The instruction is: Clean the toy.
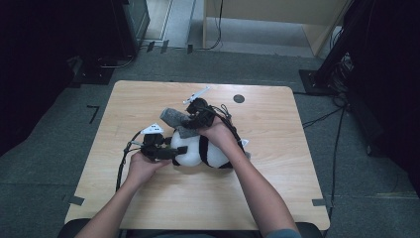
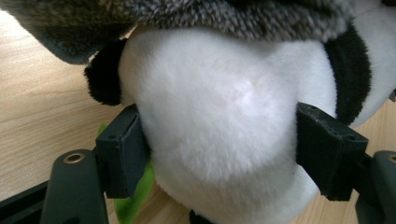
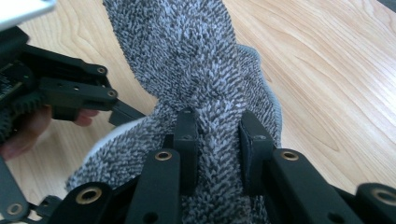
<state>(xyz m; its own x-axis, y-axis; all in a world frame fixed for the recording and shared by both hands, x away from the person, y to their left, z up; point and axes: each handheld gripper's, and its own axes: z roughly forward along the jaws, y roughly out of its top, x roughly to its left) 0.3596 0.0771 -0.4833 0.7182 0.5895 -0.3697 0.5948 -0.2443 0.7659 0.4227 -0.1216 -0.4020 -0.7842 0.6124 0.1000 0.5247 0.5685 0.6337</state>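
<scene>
A black-and-white plush panda lies in the middle of the wooden table. My left gripper is shut on its white head, and in the left gripper view the pads press into the fur from both sides. A grey fuzzy cloth hangs over the top of the head. My right gripper is shut on that cloth, pinching a fold between its pads. The left gripper also shows at the left of the right gripper view.
A bit of green peeks from under the plush. A round black cap sits in the table near its far edge. Cables and a black stand are on the floor to the right.
</scene>
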